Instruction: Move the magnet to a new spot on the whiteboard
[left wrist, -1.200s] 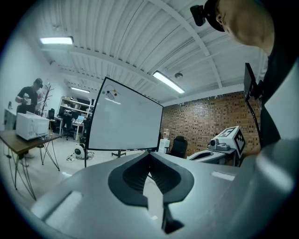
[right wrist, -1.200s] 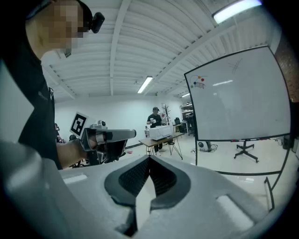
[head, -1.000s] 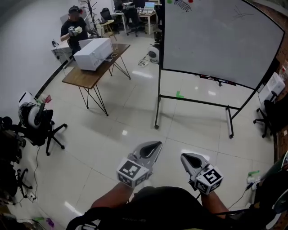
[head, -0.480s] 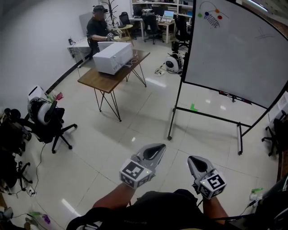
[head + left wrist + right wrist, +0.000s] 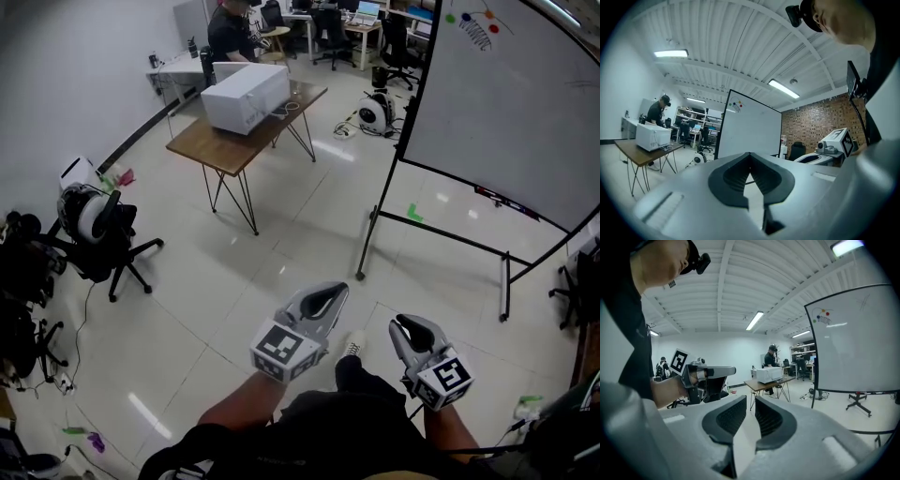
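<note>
The whiteboard (image 5: 506, 103) stands on its wheeled frame at the upper right of the head view, well beyond both grippers. Small coloured magnets (image 5: 489, 14) sit by a scribble near its top left corner. The board also shows in the left gripper view (image 5: 750, 126) and in the right gripper view (image 5: 858, 343), far off. My left gripper (image 5: 323, 300) is held level in front of my body, its pads meeting at the tips (image 5: 750, 157), empty. My right gripper (image 5: 412, 328) has just been opening its jaws; a narrow gap shows between the pads (image 5: 750, 401) with nothing in it.
A wooden table (image 5: 202, 150) with a white box (image 5: 246, 94) stands to the left of the board, and a person (image 5: 230, 28) works behind it. An office chair (image 5: 94, 234) and cables lie at the left. The board's frame legs (image 5: 375, 253) reach onto the tiled floor.
The board and the table have shifted in the head view and look nearer, and the magnets have come lower into view. Both grippers stay in front of my body. A shoe now shows between them.
</note>
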The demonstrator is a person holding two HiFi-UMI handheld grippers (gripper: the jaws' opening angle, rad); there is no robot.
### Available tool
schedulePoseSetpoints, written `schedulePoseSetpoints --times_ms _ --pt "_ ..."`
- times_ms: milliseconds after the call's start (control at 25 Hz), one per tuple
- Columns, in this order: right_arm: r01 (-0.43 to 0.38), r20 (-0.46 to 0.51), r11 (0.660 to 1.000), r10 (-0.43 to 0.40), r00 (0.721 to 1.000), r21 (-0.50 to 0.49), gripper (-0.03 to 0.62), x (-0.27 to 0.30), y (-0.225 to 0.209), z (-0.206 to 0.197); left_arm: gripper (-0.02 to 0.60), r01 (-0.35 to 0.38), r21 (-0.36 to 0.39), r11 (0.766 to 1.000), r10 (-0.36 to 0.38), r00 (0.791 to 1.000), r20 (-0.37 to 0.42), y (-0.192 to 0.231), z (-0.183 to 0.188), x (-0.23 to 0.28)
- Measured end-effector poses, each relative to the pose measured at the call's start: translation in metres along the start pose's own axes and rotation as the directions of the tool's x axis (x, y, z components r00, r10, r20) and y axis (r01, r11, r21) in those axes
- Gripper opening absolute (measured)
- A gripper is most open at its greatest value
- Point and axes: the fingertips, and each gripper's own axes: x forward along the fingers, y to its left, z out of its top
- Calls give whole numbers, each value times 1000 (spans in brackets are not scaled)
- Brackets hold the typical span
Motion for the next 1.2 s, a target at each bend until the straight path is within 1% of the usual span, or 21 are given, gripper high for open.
schedulePoseSetpoints --times_ms 80,160,240,360,400,520,720,880,960,1000,1120,1200 --pt "-9 -10 1000 9 1000 0 40 14 -8 -2 15 -16 -12 1000 16 1000 -10 15 -4 7" --pt "-5 3 1000 5 1000 -9 45 29 -20 7 15 -23 -12 1000 23 1000 -17 28 -3 16" --pt "4 29 1000 -4 1000 -22 53 45 -37 21 15 -26 1 1000 26 999 -18 41 7 30" --pt "3 59 1000 -1 998 -26 91 67 -56 38 15 -24 30 999 24 1000 -6 58 28 51" --pt "-2 67 1000 3 998 -29 94 74 -63 45 15 -23 41 999 23 1000 3 62 37 59" --pt "-18 78 999 22 997 -48 94 91 -96 59 15 -19 62 998 16 999 38 73 63 94" --pt "-38 127 997 47 991 -73 94 111 -147 79 15 -13 86 996 9 999 44 96 72 155" --pt "-24 170 994 43 984 -110 92 129 -183 97 15 -25 116 993 15 996 93 120 89 197" --pt "-9 178 996 25 984 -93 85 138 -201 100 15 -26 123 992 14 995 95 129 94 213" --pt "-1 182 997 15 983 -76 65 141 -207 100 15 -21 124 992 10 996 88 132 94 219" --pt "17 190 998 -7 982 -53 8 147 -221 105 15 -4 110 994 -3 998 67 140 85 231" --pt "28 199 998 -16 980 -60 0 151 -230 109 15 14 98 995 -19 999 50 146 76 245"
